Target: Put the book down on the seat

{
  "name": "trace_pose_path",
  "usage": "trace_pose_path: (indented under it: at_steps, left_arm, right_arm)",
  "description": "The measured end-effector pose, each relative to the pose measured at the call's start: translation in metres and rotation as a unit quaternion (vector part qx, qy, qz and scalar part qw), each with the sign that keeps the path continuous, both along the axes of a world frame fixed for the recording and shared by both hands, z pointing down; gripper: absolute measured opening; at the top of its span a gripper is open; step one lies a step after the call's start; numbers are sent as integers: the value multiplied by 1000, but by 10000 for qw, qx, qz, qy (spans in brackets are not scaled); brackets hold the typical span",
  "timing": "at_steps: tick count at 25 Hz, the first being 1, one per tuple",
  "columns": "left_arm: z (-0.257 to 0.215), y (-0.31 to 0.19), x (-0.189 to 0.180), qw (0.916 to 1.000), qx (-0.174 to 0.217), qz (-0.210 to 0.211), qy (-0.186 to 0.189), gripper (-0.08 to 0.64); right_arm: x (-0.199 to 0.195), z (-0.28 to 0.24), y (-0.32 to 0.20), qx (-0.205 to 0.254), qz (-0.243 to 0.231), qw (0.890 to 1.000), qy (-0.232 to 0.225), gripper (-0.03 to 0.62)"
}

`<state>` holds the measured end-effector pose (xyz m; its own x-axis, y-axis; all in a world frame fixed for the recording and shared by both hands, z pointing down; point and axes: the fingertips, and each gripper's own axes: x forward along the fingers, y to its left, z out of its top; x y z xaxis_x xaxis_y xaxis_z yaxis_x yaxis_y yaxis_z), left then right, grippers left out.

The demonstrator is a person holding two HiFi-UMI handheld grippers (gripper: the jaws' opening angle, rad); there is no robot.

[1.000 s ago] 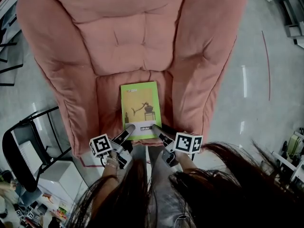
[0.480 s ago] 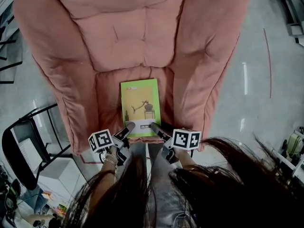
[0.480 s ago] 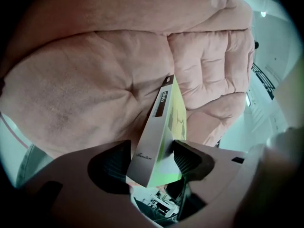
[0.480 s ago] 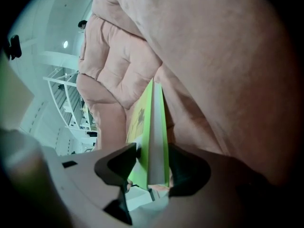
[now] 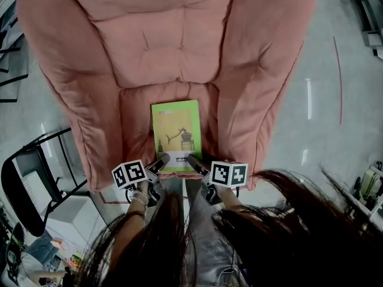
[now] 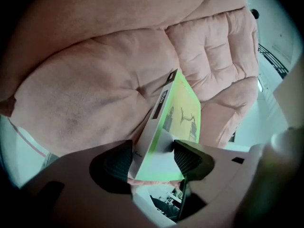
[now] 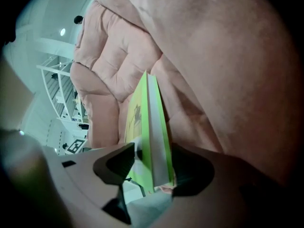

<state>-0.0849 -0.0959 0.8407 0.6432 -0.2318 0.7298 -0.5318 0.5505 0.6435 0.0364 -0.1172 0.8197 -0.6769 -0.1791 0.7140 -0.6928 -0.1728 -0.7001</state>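
Observation:
A lime-green book (image 5: 176, 130) lies flat on the seat (image 5: 134, 121) of a pink armchair, its spine to the left. My left gripper (image 5: 160, 160) is at the book's near left corner and my right gripper (image 5: 195, 160) at its near right corner. In the left gripper view the book (image 6: 183, 113) sits between the jaws of the left gripper (image 6: 151, 159), which are opening, with a gap at the spine side. In the right gripper view the book's edge (image 7: 151, 127) stands between the opening jaws of the right gripper (image 7: 153, 165), with slim gaps on both sides.
The armchair's padded arms (image 5: 257, 82) and back (image 5: 161, 34) wall in the seat on three sides. A black-framed stand (image 5: 30, 184) stands on the grey floor (image 5: 317, 100) to the left. The person's hair fills the lower part of the head view.
Both grippers have drawn back a little toward the person along the book's near edge. The book has stayed flat on the seat.

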Motion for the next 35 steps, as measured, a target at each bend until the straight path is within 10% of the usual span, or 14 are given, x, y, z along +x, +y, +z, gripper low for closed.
trace_pose_path:
  at_steps: [18,35]
  left_arm:
    - [-15,16,-15,9978,38,-653,-119,264]
    - [-59,54,16,9890,134,-1462,-170,262]
  right_arm:
    - [4,-8,26,-186,-398,9990,93,261]
    - [15,-20,56,-355,-1708,9847,64,261]
